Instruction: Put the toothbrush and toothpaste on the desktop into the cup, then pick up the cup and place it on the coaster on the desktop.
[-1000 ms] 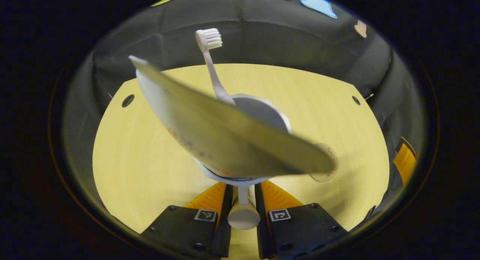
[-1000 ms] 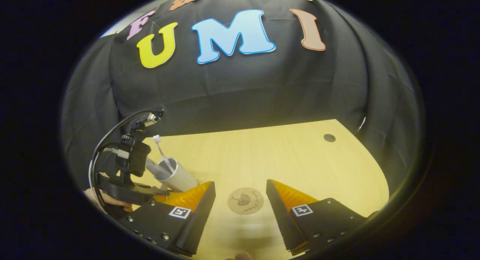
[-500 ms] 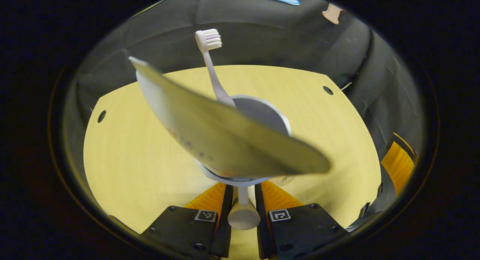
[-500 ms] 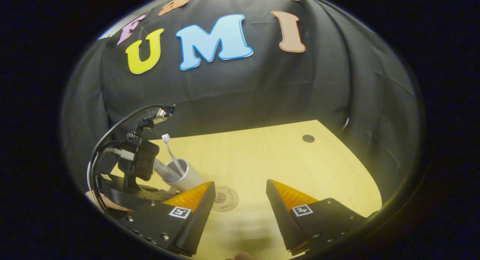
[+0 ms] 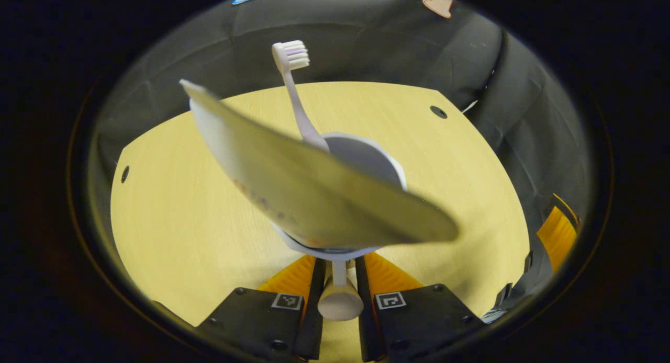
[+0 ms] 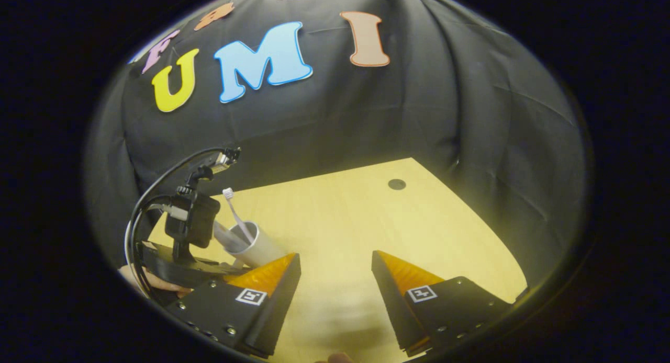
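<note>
Left gripper [image 5: 339, 271]: jaws clamped on the cup's [image 5: 361, 164] handle, at 6 o'clock in the left gripper view.
Cup contents: toothbrush [image 5: 296, 91] leans toward 11 o'clock; toothpaste [image 5: 314, 190] tube slants across the rim, 10 to 4 o'clock.
Right gripper [image 6: 335, 279]: jaws wide apart, nothing between them.
Desktop [image 6: 356, 222]: bare wood runs toward 1 o'clock, up to a small round hole [image 6: 397, 184] near the far edge.
Cup in right gripper view: at 9 o'clock [image 6: 256, 245], beside the left finger.

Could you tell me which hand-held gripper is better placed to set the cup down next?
Left. The left hand-held gripper grips the cup by its handle, toothbrush and toothpaste inside; the right hand-held gripper is open, holding nothing.
</note>
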Tool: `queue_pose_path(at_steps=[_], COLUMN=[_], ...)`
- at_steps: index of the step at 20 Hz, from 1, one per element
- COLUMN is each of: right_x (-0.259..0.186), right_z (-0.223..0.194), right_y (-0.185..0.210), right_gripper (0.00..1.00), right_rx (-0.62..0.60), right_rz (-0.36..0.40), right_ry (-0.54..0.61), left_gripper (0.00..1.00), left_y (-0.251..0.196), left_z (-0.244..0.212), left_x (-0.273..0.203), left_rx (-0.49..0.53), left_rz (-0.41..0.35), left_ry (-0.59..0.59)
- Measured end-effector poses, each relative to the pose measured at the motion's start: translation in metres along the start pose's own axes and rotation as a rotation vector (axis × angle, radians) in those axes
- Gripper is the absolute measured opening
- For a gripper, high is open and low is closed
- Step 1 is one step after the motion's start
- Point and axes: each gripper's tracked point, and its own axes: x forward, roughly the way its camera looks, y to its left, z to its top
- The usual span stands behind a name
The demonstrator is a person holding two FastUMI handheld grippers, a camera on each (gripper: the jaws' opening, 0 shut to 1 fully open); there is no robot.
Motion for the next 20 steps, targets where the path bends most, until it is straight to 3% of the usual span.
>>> queue_pose_path(at_steps=[9, 11, 13, 14, 17, 20], right_x=[0.002, 0.002, 0.002, 0.001, -0.003, -0.008], right_z=[-0.003, -0.004, -0.003, -0.003, 0.0, 0.005], right_y=[-0.003, 0.0, 0.003, 0.004, 0.009, 0.017], right_gripper=[0.82, 0.82, 0.82, 0.82, 0.8, 0.82], right_rx=[0.028, 0.023, 0.018, 0.016, 0.005, -0.018], right_rz=[0.006, 0.012, 0.018, 0.021, 0.035, 0.056], right_ry=[0.008, 0.01, 0.01, 0.008, 0.002, -0.014], left_gripper=[0.37, 0.45, 0.46, 0.5, 0.88, 0.88], left_y=[0.004, -0.002, -0.004, -0.006, -0.006, -0.003], left_z=[-0.005, -0.005, -0.002, 0.0, 0.006, 0.01], left_x=[0.001, 0.001, 0.001, 0.0, -0.012, -0.04], left_rx=[0.028, 0.013, -0.006, -0.014, -0.019, -0.005], left_rz=[0.031, 0.011, 0.002, -0.01, -0.017, -0.007], left_ry=[0.033, 0.026, 0.008, -0.003, -0.043, -0.111])
